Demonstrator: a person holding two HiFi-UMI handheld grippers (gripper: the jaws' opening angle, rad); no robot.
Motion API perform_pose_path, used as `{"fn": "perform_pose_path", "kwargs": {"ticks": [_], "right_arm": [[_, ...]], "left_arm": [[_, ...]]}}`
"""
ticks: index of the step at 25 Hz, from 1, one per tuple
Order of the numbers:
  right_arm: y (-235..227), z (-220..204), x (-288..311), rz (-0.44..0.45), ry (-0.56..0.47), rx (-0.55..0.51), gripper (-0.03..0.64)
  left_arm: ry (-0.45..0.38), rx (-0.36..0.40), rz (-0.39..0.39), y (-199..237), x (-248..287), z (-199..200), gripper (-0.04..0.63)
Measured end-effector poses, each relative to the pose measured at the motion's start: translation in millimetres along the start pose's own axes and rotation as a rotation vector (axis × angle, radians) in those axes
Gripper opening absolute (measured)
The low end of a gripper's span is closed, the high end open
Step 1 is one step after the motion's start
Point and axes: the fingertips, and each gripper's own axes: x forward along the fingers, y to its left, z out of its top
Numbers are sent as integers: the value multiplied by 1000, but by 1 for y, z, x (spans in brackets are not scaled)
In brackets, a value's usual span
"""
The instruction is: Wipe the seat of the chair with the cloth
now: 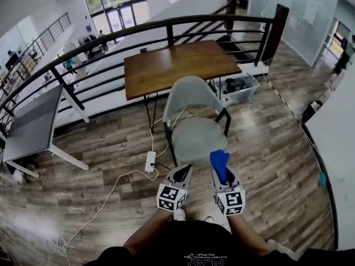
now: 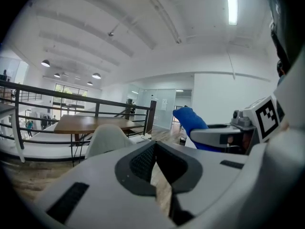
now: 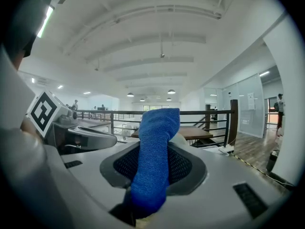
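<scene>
The pale grey chair [image 1: 191, 101] stands in front of me on the wood floor, its seat [image 1: 194, 139] bare and its back toward a brown table [image 1: 177, 65]. My right gripper [image 1: 221, 173] hovers just short of the seat's near edge, shut on a blue cloth [image 1: 219, 162] that sticks up out of the jaws [image 3: 155, 147]. My left gripper [image 1: 182, 174] is beside it on the left, shut with nothing in it [image 2: 155, 154]. In the left gripper view the chair [image 2: 107, 137] shows ahead, and the cloth [image 2: 190, 120] to the right.
A white power strip [image 1: 150, 160] and its cable lie on the floor left of the chair. A dark railing [image 1: 111, 43] runs behind the table. A grey table [image 1: 33, 123] stands at left, a clear plastic bin [image 1: 239, 88] beyond the chair, and a white counter [image 1: 338, 126] at right.
</scene>
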Motion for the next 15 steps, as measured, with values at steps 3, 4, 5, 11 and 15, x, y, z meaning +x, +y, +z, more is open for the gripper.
{"fn": "perform_pose_path", "kwargs": {"ticks": [3,4,5,11,15], "right_arm": [[5,3,6,-19,-15,17,140],[6,5,9,-26,-23,24,140],[8,6,11,-31,-31,30,140],[26,13,18,-48,-39,44,140],[33,13,22,-60,-26,33,140]], "left_arm": [[-4,-1,-13,11,-2,0,2],[-6,-2,-19,15,-3,0,2],[-9,-4,-26,19,-3,1,2],[-14,-4,-66,33,-13,3,2],[-24,-9,-65,43,-19,5,2]]}}
